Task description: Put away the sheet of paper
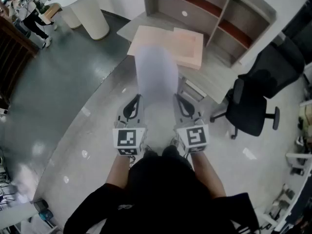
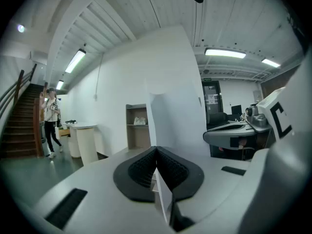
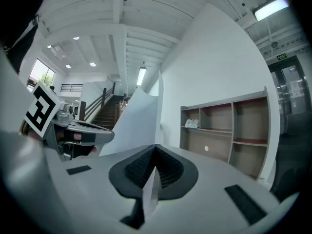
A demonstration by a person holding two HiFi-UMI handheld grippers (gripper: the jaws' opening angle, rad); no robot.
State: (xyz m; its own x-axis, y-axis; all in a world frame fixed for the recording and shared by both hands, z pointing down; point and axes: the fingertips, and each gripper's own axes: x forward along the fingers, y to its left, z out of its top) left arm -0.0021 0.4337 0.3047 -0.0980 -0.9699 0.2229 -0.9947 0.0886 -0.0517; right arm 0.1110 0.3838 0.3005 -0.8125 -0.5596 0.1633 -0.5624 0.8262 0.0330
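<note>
Open office, glossy grey floor (image 1: 63, 96) underfoot. Left gripper (image 1: 132, 108) clamping fully down on near-left edge of sheet of paper (image 1: 156, 74); right gripper (image 1: 181, 107) pinching opposite edge same way. Sheet standing in air between both, rising up and away, touching nothing else. Beyond: pale surface (image 1: 214, 77) carrying pinkish boards (image 1: 170, 45), then shelf unit (image 1: 214, 11). Likely risks: grippers pulling apart or drifting unevenly, tearing or creasing thin sheet; unsupported top flopping over, snagging on surface edge.
</note>
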